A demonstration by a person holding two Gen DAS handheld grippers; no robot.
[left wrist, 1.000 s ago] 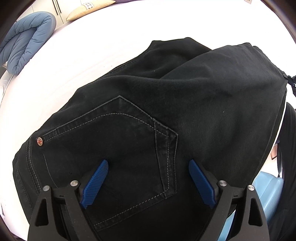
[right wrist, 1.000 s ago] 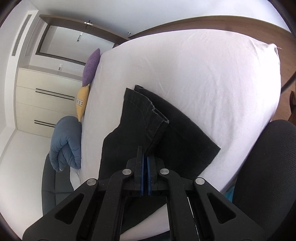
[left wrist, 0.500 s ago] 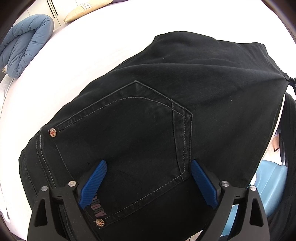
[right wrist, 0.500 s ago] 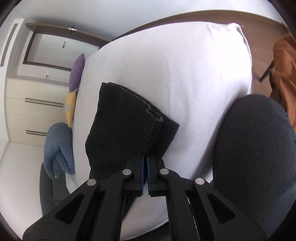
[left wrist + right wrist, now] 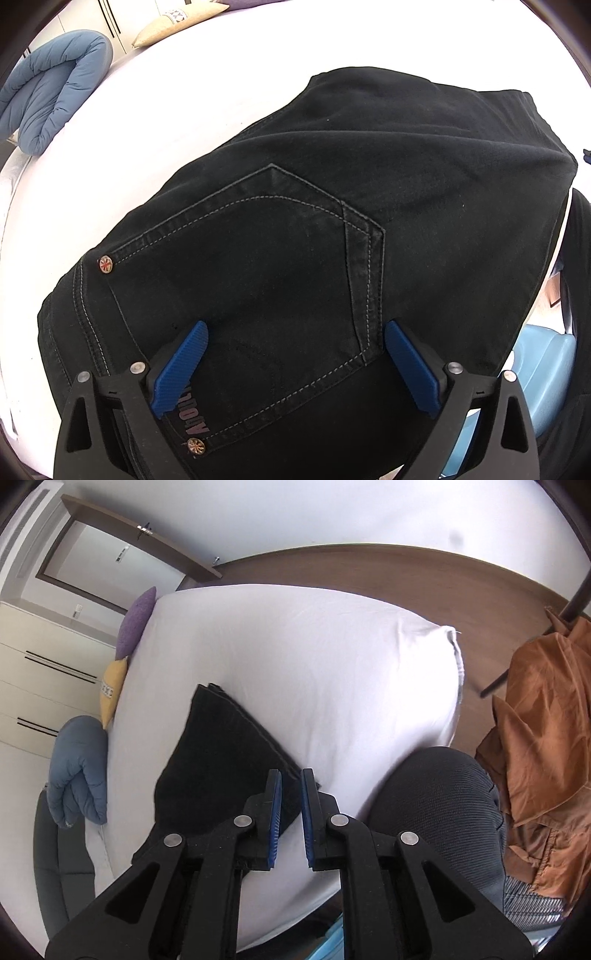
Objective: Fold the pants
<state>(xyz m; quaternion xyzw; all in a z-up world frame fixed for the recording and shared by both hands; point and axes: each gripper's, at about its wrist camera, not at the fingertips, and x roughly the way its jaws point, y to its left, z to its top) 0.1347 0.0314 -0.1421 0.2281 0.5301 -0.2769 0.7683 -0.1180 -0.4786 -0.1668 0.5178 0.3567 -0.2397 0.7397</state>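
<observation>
**Mia:** Where are the pants (image 5: 332, 258) now?

**Ben:** They lie on the white bed (image 5: 332, 672), folded into a thick black pile. In the left view the back pocket (image 5: 258, 280) faces up. At 10 o'clock there is a blue blanket (image 5: 51, 99), and a cream pillow (image 5: 173, 22) at 11 o'clock.

**Mia:** What is the left claw (image 5: 295, 365) doing?

**Ben:** It is spread wide, low over the pocket, and it grips nothing. It points forward, tipped down at the cloth.

**Mia:** And the right claw (image 5: 291, 819)?

**Ben:** Its two blue pads have a small gap between them. No cloth is in the gap. The edge of the pants is just beside it, at 10 o'clock. It points down the bed, and a black chair (image 5: 436, 805) sits at 3 o'clock.

**Mia:** So what should be done well here?

**Ben:** I think the fold is nearly finished. Pull the claw away gently so the top layer stays put. Then pat the pile flat and make the edges line up.
</observation>
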